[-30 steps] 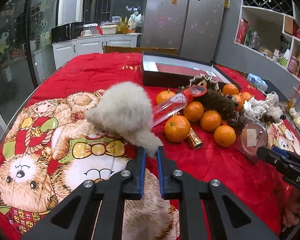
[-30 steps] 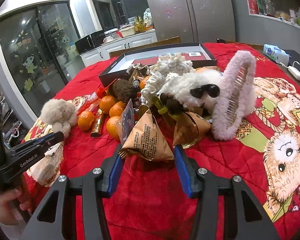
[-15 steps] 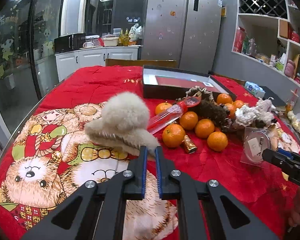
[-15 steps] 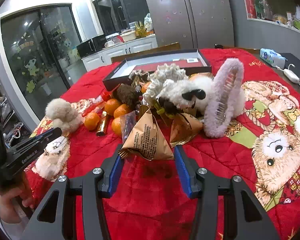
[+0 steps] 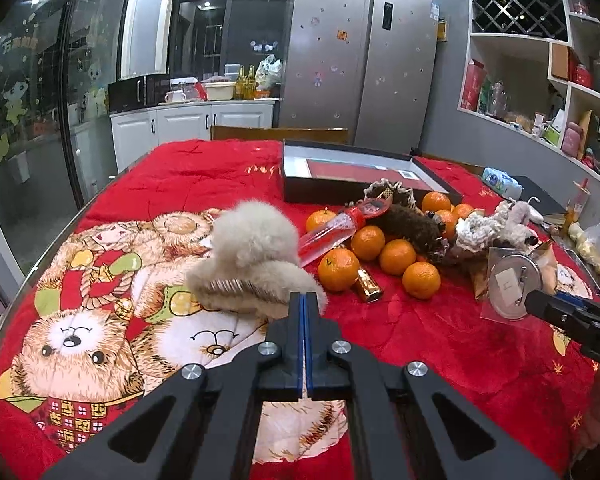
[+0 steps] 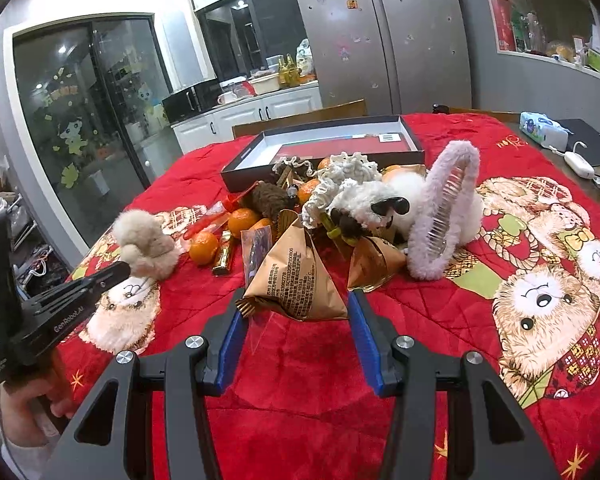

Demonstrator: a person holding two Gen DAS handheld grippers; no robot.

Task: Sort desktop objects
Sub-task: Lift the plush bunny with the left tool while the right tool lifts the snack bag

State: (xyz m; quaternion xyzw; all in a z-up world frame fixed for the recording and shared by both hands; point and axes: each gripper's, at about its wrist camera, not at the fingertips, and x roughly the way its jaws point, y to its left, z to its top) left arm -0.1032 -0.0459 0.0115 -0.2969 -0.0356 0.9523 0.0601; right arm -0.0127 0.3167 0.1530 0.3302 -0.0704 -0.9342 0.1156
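Now, left tongs (image 5: 304, 307) pinching beige fluffy clip (image 5: 256, 264) — right tongs (image 6: 296, 334) spread.

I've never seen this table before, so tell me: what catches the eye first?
The red bear-print quilt covers the whole table. Mid-table lies a heap of oranges and plush things, a pink fuzzy hair clip upright on its right. The left gripper is shut on a beige fluffy hair clip.

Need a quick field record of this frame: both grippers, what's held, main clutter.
left hand-held gripper: shut on beige fluffy hair clip, teeth visible
right hand-held gripper: open, around brown paper pyramid packet
surface: red bear-print cloth
pile: oranges, pink fluffy hair clip
behind the pile: black shallow box
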